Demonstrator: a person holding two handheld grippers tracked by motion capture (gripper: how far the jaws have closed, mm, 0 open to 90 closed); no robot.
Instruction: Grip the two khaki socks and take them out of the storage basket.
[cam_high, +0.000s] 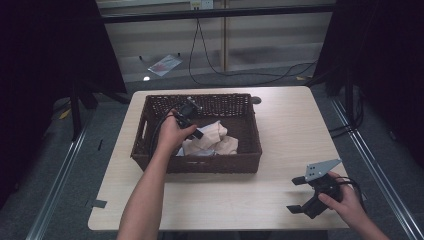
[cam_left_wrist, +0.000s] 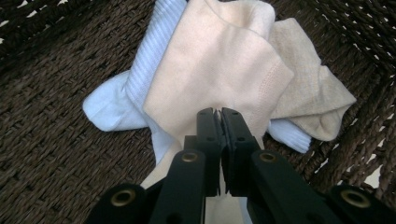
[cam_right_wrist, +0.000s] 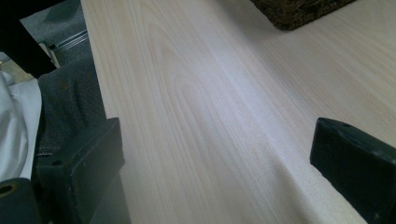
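A dark woven basket (cam_high: 200, 165) stands on the pale wooden table (cam_high: 285, 125) and holds a small pile of socks (cam_high: 217, 139). In the left gripper view a pale peach sock (cam_left_wrist: 215, 60) lies on top, over a light blue ribbed sock (cam_left_wrist: 112, 105) and a beige sock (cam_left_wrist: 313, 93). My left gripper (cam_high: 199, 134) reaches down into the basket, and its jaws (cam_left_wrist: 218, 113) are pinched together on a fold of the peach sock. Near the table's front right corner my right gripper (cam_high: 296, 195) is held low over bare wood, jaws (cam_right_wrist: 215, 163) wide apart with nothing between them.
The basket's woven floor (cam_left_wrist: 56, 140) shows all around the socks. One basket corner (cam_right_wrist: 299, 11) sits at the top of the right gripper view, across open tabletop (cam_right_wrist: 210, 93). Cables (cam_high: 210, 65) and a plastic packet (cam_high: 164, 64) lie on the floor beyond the table.
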